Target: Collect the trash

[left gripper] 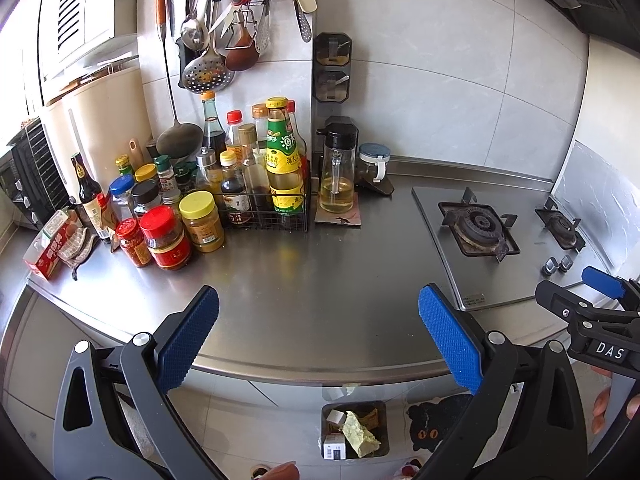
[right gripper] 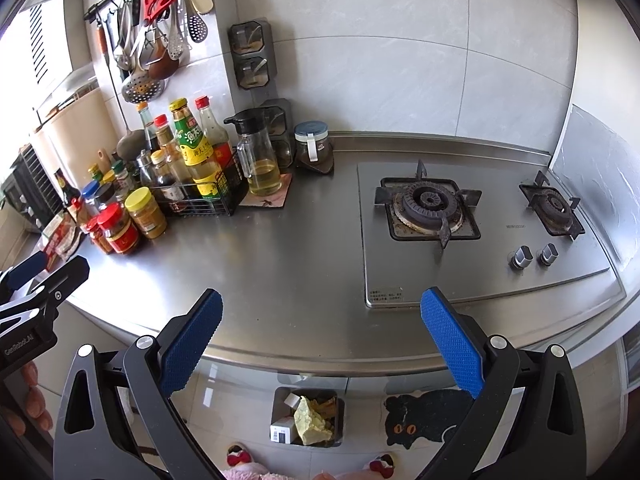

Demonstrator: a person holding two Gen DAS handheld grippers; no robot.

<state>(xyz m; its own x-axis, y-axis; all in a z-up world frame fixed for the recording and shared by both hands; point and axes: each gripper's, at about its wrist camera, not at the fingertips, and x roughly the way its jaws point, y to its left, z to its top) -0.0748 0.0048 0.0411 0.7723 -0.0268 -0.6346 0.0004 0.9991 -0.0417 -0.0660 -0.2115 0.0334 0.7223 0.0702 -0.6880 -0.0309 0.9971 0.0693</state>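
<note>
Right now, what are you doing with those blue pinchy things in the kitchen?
A person holds two grippers above the steel counter, tidying up trash. The left gripper and the right gripper are both open and hold nothing. On the floor below the counter's edge stands a small bin that already has crumpled yellow paper and a little white box inside. The stretch of counter in front of the sauce bottles looks bare.

Walls: pale grey tiles (right gripper: 400, 40), brightly lit.
Desk: stainless steel (left gripper: 320, 280), gas hob (right gripper: 480, 220) inset far right.
Floor: light tiles (right gripper: 224, 396), black cat mat (right gripper: 424, 416) near right.
Window: louvred (left gripper: 72, 4), far left.
</note>
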